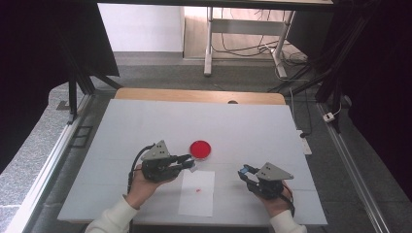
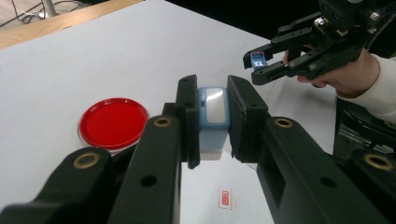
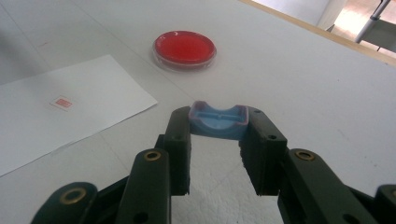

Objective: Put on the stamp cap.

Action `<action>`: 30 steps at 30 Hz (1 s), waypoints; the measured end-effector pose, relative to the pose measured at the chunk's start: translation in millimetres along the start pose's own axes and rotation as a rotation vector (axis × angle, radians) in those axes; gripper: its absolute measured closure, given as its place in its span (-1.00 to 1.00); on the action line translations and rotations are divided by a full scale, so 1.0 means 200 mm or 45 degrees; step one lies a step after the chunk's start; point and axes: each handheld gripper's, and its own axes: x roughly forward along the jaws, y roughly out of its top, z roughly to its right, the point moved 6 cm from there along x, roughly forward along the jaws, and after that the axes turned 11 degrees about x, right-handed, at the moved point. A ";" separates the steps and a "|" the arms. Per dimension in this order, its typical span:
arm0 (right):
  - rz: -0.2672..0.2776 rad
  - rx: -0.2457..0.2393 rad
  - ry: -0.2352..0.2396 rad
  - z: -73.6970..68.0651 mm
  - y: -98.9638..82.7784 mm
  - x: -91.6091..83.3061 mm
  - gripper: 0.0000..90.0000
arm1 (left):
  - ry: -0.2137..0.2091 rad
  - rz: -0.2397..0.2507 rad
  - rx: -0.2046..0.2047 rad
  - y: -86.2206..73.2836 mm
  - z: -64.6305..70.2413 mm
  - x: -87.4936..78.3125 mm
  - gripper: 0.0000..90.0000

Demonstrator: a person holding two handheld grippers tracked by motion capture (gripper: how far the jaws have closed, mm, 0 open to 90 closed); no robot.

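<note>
You had your left claw [image 2: 210,121] clamped on the stamp [image 2: 213,119], a small blue and white block pinched between the two black jaws and held clear of the bench [image 1: 252,126], out over the near edge of the sheet of paper [image 1: 197,194]. From above, that left claw [image 1: 187,160] pointed toward the middle of the bench, its tip just beside the red ink pad [image 1: 200,149], a round dish that sat apart from the stamp and beyond the top edge of the paper. Your right claw [image 3: 218,123] was clenched too, gripping the stamp's cap [image 3: 217,120], a shallow blue tray with its hollow side turned up and toward the camera. In the high view that right claw [image 1: 247,171] hung to the right of the paper, well apart from the left one. On the paper there was one small red print [image 3: 62,102], a neat rectangle near the middle of the sheet. Both of your hands gripped the tools from the near side of the bench, with pale sleeves showing at the wrists.
</note>
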 end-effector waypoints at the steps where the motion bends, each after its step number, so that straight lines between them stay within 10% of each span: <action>1: -0.001 0.000 -0.005 0.00 0.00 0.00 0.42 | -0.004 0.002 -0.002 0.00 0.00 0.00 0.67; 30: 0.005 -0.048 0.068 -0.18 0.03 0.10 0.42 | -0.022 0.036 -0.024 0.03 0.01 0.01 0.66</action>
